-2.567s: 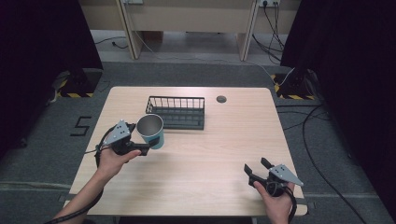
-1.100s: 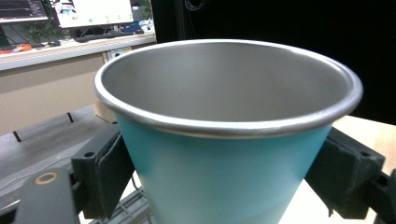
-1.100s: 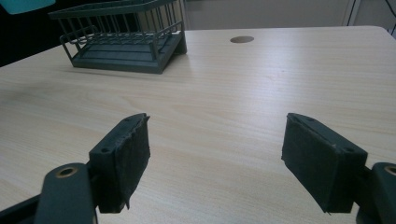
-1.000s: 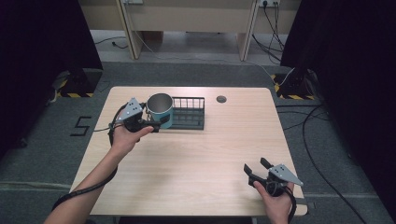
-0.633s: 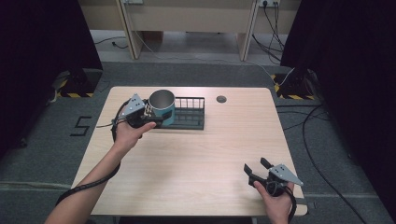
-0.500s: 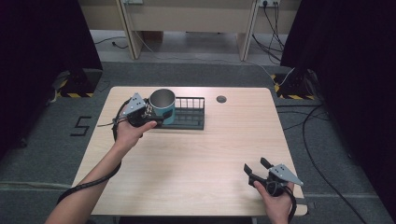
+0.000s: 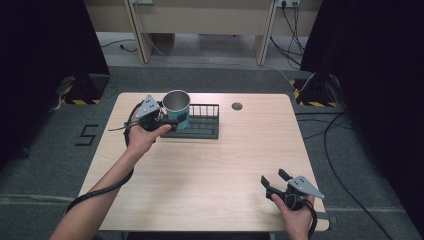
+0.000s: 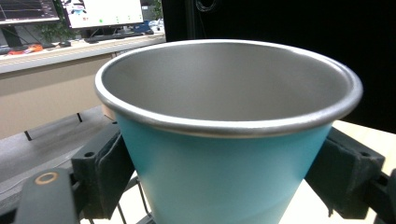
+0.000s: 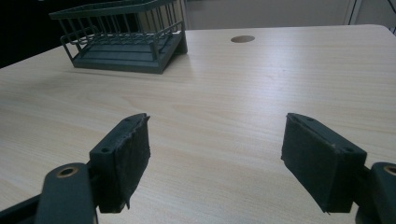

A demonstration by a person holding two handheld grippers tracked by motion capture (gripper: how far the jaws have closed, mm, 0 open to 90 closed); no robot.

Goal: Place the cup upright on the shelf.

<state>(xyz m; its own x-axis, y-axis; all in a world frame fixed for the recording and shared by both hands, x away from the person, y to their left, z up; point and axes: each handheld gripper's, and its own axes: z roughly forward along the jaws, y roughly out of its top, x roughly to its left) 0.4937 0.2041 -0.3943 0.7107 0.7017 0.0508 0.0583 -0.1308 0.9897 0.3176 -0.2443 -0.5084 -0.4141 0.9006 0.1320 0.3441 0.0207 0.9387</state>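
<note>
A teal cup (image 7: 176, 109) with a steel inside and rim is held upright over the left end of the dark wire basket (image 7: 202, 123). My left gripper (image 7: 167, 120) is shut on the cup. In the left gripper view the cup (image 8: 224, 154) sits between both black pads (image 8: 109, 175), its mouth toward the camera. My right gripper (image 7: 274, 186) rests low at the table's near right corner, open with nothing in it. In the right gripper view its pads (image 9: 126, 161) stand wide apart over bare wood, with the basket (image 9: 123, 39) far off.
The wooden table (image 7: 210, 175) has a round cable hole (image 7: 237, 106) near its far edge, right of the basket. Cables lie on the grey floor to the right (image 7: 345, 150). A cable trails from the left gripper along the forearm (image 7: 100, 187).
My left gripper carried the cup from the table's left middle up and away to the basket's left end. Over the last half second it barely moved. The right gripper stayed still.
</note>
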